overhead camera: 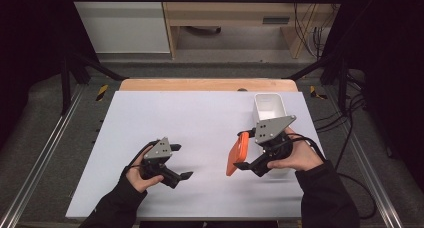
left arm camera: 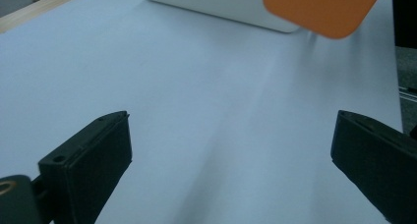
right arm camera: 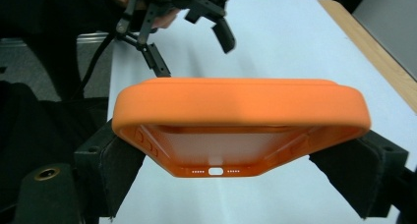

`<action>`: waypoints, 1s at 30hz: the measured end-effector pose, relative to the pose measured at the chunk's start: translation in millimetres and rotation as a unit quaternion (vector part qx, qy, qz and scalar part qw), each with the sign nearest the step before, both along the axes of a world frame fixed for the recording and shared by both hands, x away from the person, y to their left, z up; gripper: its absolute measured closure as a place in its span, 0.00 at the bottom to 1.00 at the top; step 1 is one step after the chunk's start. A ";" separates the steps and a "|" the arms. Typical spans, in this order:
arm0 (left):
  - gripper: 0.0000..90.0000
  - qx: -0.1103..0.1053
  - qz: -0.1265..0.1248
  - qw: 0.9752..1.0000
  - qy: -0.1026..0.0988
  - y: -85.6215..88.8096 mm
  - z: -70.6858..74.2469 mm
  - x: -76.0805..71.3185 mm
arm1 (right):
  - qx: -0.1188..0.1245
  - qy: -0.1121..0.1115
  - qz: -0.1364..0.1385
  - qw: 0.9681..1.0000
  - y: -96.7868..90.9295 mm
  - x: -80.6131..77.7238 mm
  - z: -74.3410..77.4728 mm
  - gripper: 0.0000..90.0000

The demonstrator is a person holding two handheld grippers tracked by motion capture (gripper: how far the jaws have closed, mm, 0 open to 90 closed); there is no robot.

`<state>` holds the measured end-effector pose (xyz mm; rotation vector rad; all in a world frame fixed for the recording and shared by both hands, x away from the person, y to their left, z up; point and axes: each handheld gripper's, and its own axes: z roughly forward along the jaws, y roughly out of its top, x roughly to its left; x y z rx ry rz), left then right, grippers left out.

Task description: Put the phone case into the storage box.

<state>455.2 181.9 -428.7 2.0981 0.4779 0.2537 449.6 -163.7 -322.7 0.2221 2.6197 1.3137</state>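
With our right gripper [overhead camera: 243, 153] we clamp an orange phone case [overhead camera: 236, 154] between its fingers [right arm camera: 105, 170], holding it off the white surface [overhead camera: 200, 118] just left of the white bin [overhead camera: 269, 108]. Our left gripper [overhead camera: 179, 163], well left of the bin, has its fingers [left arm camera: 91, 157] wide apart, holding nothing.

No readable text, label, brand, number or sign on anything here.
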 end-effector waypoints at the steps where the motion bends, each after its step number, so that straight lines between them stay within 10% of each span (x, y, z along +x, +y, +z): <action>1: 0.02 0.000 0.005 1.000 0.001 3.3 -0.4 0.4 | 0.000 -0.001 -0.005 1.000 -1.9 0.4 1.4 0.17; 30: 0.02 -0.038 0.118 0.992 -0.015 74.7 -6.6 -2.4 | 0.015 -0.019 -0.142 0.990 -29.6 15.3 29.7 0.17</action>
